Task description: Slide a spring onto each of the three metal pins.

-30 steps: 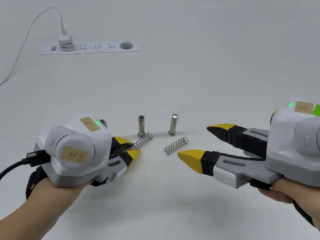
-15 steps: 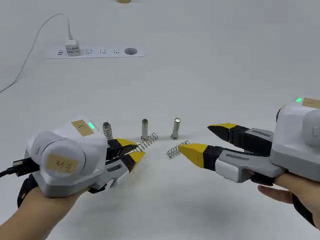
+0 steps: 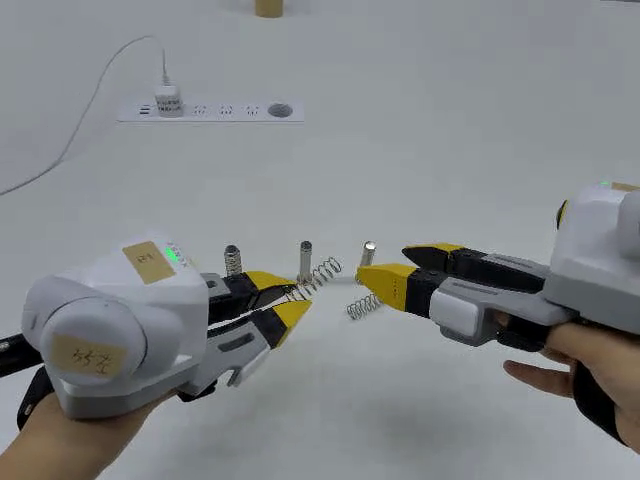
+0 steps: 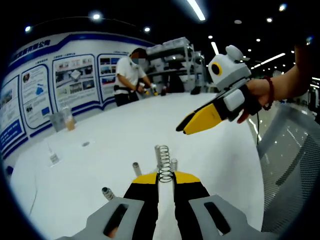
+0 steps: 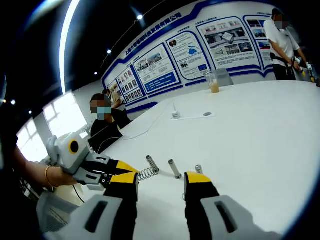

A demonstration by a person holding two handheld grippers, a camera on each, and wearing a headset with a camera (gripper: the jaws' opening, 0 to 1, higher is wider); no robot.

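White table [image 3: 450, 140], big and mostly bare. Left gripper [image 3: 298, 295] sits low at the near left, jaws pinched tight on one end of a held spring [image 3: 322, 273]. Right gripper [image 3: 382, 262] comes in from the right with jaws spread apart and nothing between them. Its tips are near the right pin. White power strip [image 3: 210, 108] lies at the far side with one plug in it and a cable running off left. Only container is a clear cup [image 5: 215, 82] beyond the strip, with something amber in its lower part; can't tell what. Three metal pins stand upright in a row between the grippers. Left pin [image 3: 233, 260] has a spring coiled around it. Middle pin [image 3: 306, 258] and right pin [image 3: 369, 250] are bare. The held spring's long axis runs straight out along the left jaws. In the head view it slants up and to the right, with its free end just beside the top of the middle pin; can't tell if they touch. Loose spring [image 3: 363, 306] lies flat on the table just below the right gripper's lower tip. Its long axis is diagonal, from near-left to far-right.
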